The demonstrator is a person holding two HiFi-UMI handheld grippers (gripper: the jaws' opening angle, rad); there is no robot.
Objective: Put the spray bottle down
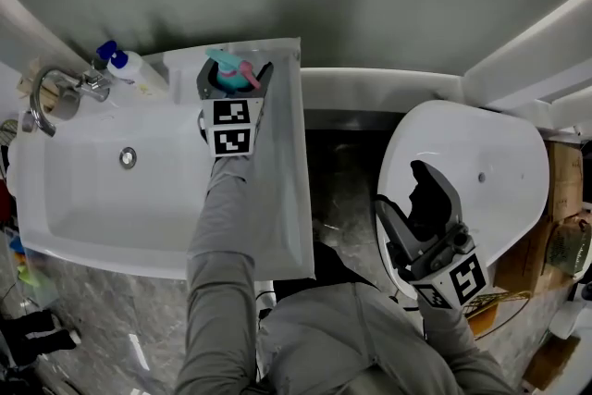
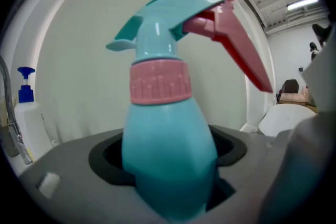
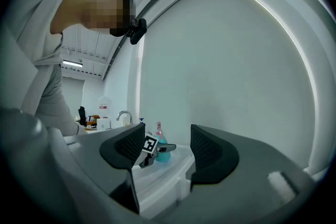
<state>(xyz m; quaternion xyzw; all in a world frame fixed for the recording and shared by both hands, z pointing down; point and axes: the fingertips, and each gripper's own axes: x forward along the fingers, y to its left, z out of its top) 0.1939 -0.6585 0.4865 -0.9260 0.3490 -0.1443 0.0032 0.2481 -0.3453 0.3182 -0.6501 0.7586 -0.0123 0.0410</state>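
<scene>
A teal spray bottle (image 1: pixel 231 72) with a pink collar and pink trigger stands upright at the back right corner of the white sink top (image 1: pixel 282 143). My left gripper (image 1: pixel 231 86) is shut on the bottle's body. In the left gripper view the bottle (image 2: pixel 157 86) fills the gap between the jaws of the left gripper (image 2: pixel 170 165). My right gripper (image 1: pixel 430 199) hangs open and holds nothing, over the white toilet (image 1: pixel 504 171) at the right. The right gripper view looks past the right gripper's (image 3: pixel 167 149) jaws to the distant bottle (image 3: pixel 160 152).
A chrome faucet (image 1: pixel 46 92) and a white pump bottle with a blue top (image 1: pixel 125 65) stand at the sink's back left. The basin (image 1: pixel 92 199) has a drain at its middle. Cardboard boxes (image 1: pixel 562 190) sit right of the toilet. A grey wall runs behind.
</scene>
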